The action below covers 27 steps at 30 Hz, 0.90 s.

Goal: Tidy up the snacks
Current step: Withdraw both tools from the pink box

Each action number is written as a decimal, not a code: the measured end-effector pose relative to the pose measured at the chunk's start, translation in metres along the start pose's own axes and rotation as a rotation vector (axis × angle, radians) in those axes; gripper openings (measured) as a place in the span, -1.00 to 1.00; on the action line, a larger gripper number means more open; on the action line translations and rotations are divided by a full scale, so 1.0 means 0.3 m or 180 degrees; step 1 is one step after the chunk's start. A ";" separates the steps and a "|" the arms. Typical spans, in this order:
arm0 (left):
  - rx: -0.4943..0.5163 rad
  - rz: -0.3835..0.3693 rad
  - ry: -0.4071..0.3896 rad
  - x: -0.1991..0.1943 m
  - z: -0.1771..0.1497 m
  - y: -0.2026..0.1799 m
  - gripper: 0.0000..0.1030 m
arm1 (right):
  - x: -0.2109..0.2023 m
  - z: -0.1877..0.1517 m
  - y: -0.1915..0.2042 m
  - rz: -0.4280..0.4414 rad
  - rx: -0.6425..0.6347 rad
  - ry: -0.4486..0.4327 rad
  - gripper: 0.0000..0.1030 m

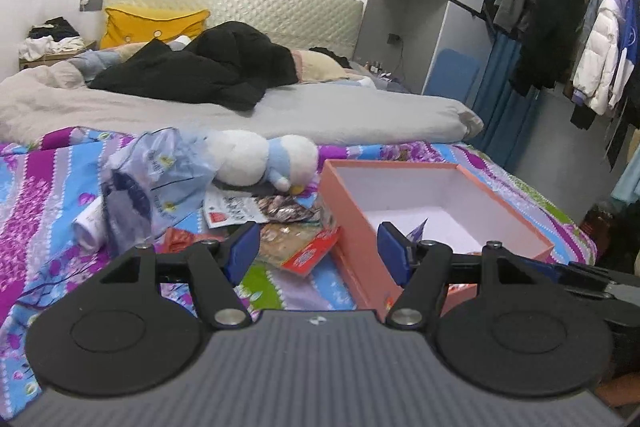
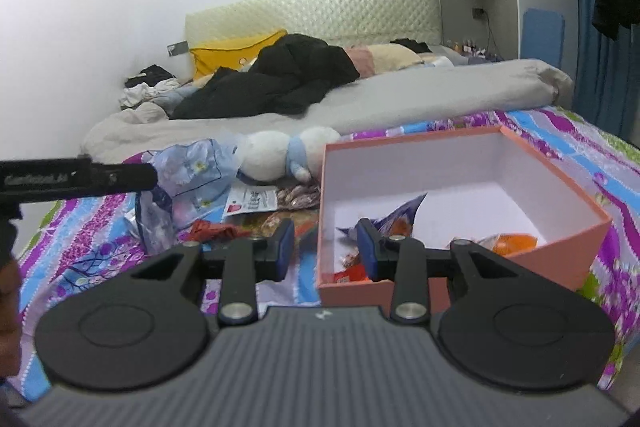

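Left tongs (image 1: 320, 251) spread wide, blue pads gripping nothing, poised above the loose snack packets (image 1: 288, 227) just left of the pink box (image 1: 516, 227). Right tongs (image 2: 326, 251) parted about halfway, likewise empty, straddling the near-left wall of that box (image 2: 560, 255).

Box: stiff card, square, salmon outside, plain white inside, lid off. Inside it, a purple foil packet (image 2: 400, 217) and an orange packet (image 2: 514, 241), crinkled and glossy. Left of the box: flat printed sachets, a red-edged wrapper (image 1: 310, 255), a crumpled translucent blue plastic bag (image 1: 160, 179). Behind the box's left corner, a soft white-and-blue plush toy (image 1: 260, 159) on its side.

All on a floral striped bedsheet (image 1: 48, 187), box's right wall close to the bed's edge. Interior floor mostly bare.
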<state>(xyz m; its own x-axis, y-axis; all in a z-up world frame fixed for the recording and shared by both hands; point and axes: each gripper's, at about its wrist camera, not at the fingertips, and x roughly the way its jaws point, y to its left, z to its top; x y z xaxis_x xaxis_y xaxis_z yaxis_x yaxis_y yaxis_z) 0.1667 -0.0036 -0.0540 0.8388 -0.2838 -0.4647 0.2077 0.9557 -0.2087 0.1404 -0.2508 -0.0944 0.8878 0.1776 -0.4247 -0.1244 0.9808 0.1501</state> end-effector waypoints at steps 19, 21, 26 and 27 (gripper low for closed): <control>-0.0181 0.0315 0.0322 -0.128 -0.254 0.159 0.36 | -0.071 -0.174 0.191 0.0001 -0.0263 0.0272 -0.27; -0.0227 0.0336 0.0361 -0.110 -0.266 0.178 0.36 | -0.060 -0.177 0.200 0.0010 -0.0309 0.0279 -0.27; -0.0296 0.0377 0.0438 -0.045 -0.284 0.222 0.36 | -0.012 -0.192 0.228 -0.0004 -0.0430 0.0307 -0.27; -0.0305 0.0385 0.0457 -0.029 -0.282 0.229 0.36 | 0.003 -0.196 0.229 -0.0013 -0.0448 0.0319 -0.27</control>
<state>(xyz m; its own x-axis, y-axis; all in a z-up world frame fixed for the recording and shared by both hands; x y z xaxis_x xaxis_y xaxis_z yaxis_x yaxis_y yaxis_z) 0.1311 0.0577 -0.1372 0.7730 -0.1822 -0.6077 0.0551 0.9735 -0.2217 0.1065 -0.1785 -0.1368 0.8407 0.1738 -0.5129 -0.1879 0.9819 0.0246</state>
